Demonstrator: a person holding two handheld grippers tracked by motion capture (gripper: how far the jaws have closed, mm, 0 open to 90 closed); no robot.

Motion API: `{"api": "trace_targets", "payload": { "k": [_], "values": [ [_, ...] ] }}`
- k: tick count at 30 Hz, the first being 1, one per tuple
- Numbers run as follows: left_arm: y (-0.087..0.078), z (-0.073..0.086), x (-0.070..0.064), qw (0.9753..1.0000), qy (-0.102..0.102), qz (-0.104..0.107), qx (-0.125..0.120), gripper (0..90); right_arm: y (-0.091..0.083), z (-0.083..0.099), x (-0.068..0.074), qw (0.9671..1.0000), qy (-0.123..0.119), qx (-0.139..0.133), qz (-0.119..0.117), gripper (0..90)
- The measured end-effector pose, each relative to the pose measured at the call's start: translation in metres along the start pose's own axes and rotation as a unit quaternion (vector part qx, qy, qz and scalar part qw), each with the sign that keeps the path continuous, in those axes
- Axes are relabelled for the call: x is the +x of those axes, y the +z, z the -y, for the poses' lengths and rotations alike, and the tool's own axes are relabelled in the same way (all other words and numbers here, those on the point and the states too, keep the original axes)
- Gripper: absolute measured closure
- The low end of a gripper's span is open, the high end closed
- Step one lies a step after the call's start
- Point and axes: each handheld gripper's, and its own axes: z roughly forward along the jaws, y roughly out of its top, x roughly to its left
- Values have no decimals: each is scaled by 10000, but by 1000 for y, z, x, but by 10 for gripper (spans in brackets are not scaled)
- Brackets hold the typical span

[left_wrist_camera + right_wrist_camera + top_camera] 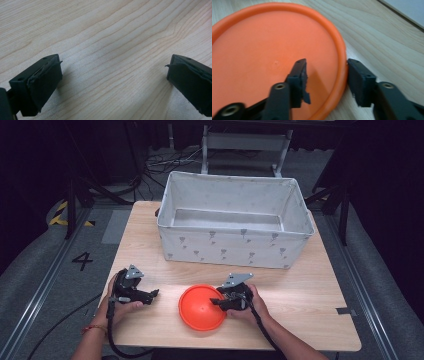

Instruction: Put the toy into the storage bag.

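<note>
The right hand-held gripper (325, 75) straddles the orange bowl's (274, 50) rim, jaws part open, not yet pinching. Closing shallowly could let the rim slip. The left hand-held gripper (112, 80) gapes wide, empty, over the desk (105, 30).

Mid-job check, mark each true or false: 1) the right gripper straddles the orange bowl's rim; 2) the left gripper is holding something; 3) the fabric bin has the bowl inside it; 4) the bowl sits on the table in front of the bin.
1) True: the right gripper has one jaw inside the orange bowl and one outside its rim, with gaps showing, so not clamped yet.
2) False: the left gripper is open over bare table, nothing between its jaws.
3) False: the fabric bin looks empty.
4) True: the bowl rests on the wood on the person's side of the bin.
</note>
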Motion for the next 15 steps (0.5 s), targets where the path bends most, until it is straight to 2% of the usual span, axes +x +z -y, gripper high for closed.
{"api": "trace_targets", "payload": {
  "k": [2,4,5,9,12,15],
  "values": [
    [0,0,0,10000,-10,-3,-9,3,-1,1,-2,9999,79,-70,31,617],
    [0,0,0,10000,-17,-3,-14,3,-4,1,-4,9997,-21,-172,198,770],
    [0,0,0,10000,-18,0,-9,3,-5,1,-5,9996,-74,-185,220,809],
    [0,0,-1,10000,-29,12,-1,3,-7,2,-7,9996,-137,-152,175,814],
    [0,0,0,10000,-14,-19,-9,3,-8,1,-6,9992,-308,-125,219,817],
    [0,0,0,10000,-14,-13,-8,3,-13,2,-10,9994,-292,-106,147,818]
  ]
}}
